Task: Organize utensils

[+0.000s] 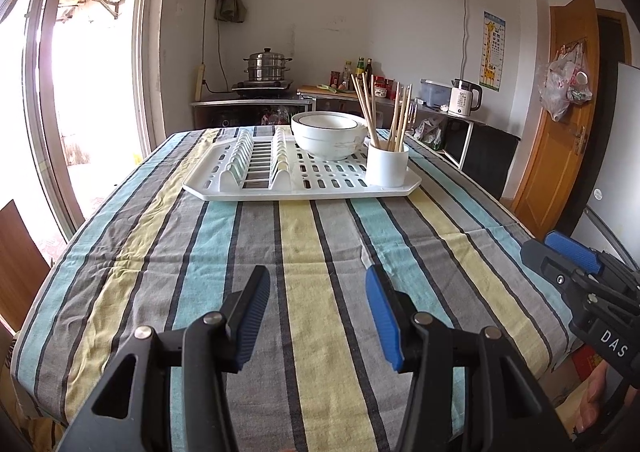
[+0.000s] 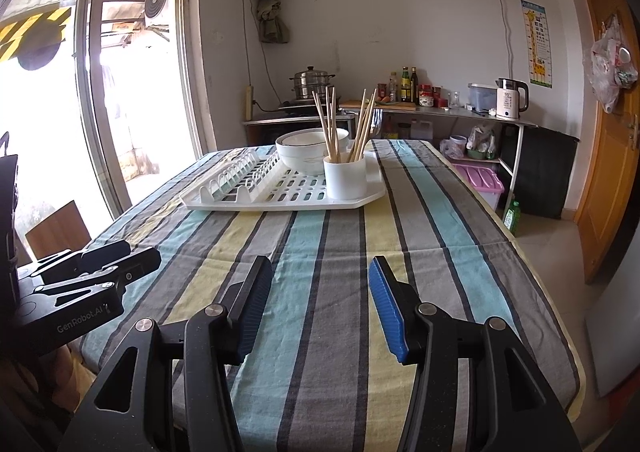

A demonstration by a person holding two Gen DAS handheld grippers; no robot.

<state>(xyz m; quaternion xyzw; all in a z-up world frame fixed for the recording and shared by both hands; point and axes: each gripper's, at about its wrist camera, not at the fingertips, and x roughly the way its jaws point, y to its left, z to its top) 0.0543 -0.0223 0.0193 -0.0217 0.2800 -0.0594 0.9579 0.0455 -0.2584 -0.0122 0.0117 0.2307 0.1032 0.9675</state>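
A white dish rack tray (image 1: 328, 188) (image 2: 280, 202) sits at the far end of the striped tablecloth. On it stand stacked white bowls (image 1: 326, 132) (image 2: 304, 150) and a white cup (image 1: 386, 166) (image 2: 345, 176) holding several wooden chopsticks (image 1: 372, 108) (image 2: 332, 120). My left gripper (image 1: 318, 280) hovers over the near part of the table, open, nothing between its fingers. My right gripper (image 2: 320, 272) is likewise open and empty, well short of the tray. Each gripper shows at the other view's edge, the right gripper (image 1: 568, 256) on the right and the left gripper (image 2: 116, 256) on the left.
The striped tablecloth (image 1: 280, 252) covers the table; its right edge drops to the floor. Behind stand a counter with a steel steamer pot (image 1: 266, 66), bottles and a white kettle (image 1: 464, 96). A glass door is on the left, a wooden door (image 1: 568, 112) on the right.
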